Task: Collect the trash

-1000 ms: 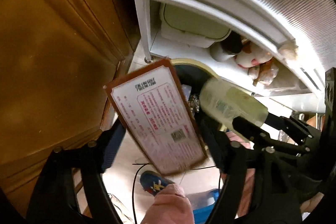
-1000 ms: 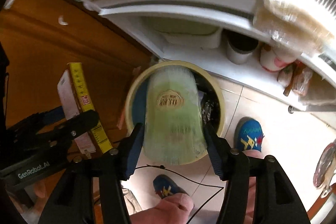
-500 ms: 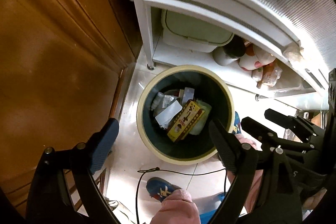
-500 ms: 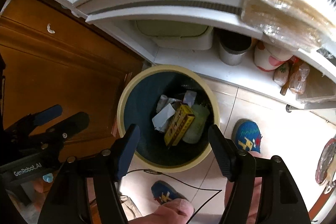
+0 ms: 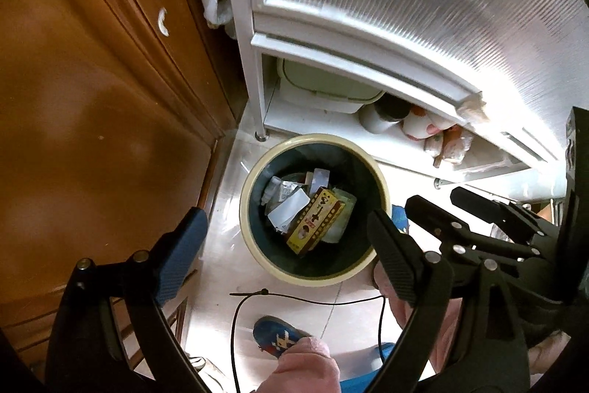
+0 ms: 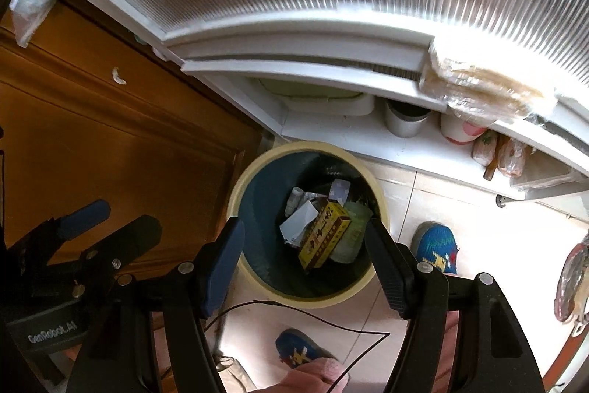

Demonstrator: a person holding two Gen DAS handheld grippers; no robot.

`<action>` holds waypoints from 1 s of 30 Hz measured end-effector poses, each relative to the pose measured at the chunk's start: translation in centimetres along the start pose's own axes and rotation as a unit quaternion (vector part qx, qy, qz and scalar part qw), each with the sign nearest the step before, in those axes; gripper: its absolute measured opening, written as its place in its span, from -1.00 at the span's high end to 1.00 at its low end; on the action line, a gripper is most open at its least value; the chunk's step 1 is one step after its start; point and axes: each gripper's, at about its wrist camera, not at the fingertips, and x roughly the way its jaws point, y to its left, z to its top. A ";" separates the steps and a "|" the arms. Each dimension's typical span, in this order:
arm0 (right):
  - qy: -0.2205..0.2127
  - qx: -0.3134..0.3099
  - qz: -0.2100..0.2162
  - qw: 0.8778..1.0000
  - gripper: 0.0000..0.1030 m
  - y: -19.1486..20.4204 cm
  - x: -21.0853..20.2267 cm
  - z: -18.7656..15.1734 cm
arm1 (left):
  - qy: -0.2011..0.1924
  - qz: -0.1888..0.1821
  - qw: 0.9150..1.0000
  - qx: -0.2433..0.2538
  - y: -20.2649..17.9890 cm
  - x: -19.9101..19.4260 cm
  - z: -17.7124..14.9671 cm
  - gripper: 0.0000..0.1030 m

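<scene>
Below both of your tools stands a round bin [image 5: 257, 253] with a cream rim and a dark inside, set on a pale tiled floor [image 5: 221, 209]. In it lies the trash: a yellow and red box [image 5: 316, 221] sits on top, tilted, with a pale green plastic bottle [image 6: 351, 232] just beside it and white paper scraps [image 5: 289, 210] and small wrappers against its other side.

Your left tool [image 5: 283, 245] has its jaws spread wide; they have just been opening, and nothing is between them. Your right tool [image 6: 305, 249] has its jaws apart too, likewise just opened further, with nothing held. Both point steeply down at the bin's mouth, clear of its rim.

A wooden cabinet [image 5: 92, 98] stands close on one side of the bin. Just behind the bin is a white cupboard [image 5: 405, 6] with a ribbed glass door; its low open shelf [image 6: 331, 131] holds a white tub with a green lid [image 5: 324, 91], a grey cup [image 6: 405, 120] and small bagged things. A thin black wire [image 5: 294, 297] lies on the floor near the bin, beside your blue slippers [image 6: 438, 245]. The open floor lies on the slipper side.
</scene>
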 end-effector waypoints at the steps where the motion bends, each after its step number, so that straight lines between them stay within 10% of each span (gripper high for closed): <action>1: -0.001 0.000 0.001 1.000 -0.34 0.1 -0.5 0.1 | -0.002 -0.002 1.000 0.000 0.0 -0.6 0.0 -0.69; 30: -0.093 -0.054 0.006 0.994 -0.34 8.1 -31.6 2.1 | -0.089 0.005 0.995 0.043 -4.7 -32.3 2.5 -0.69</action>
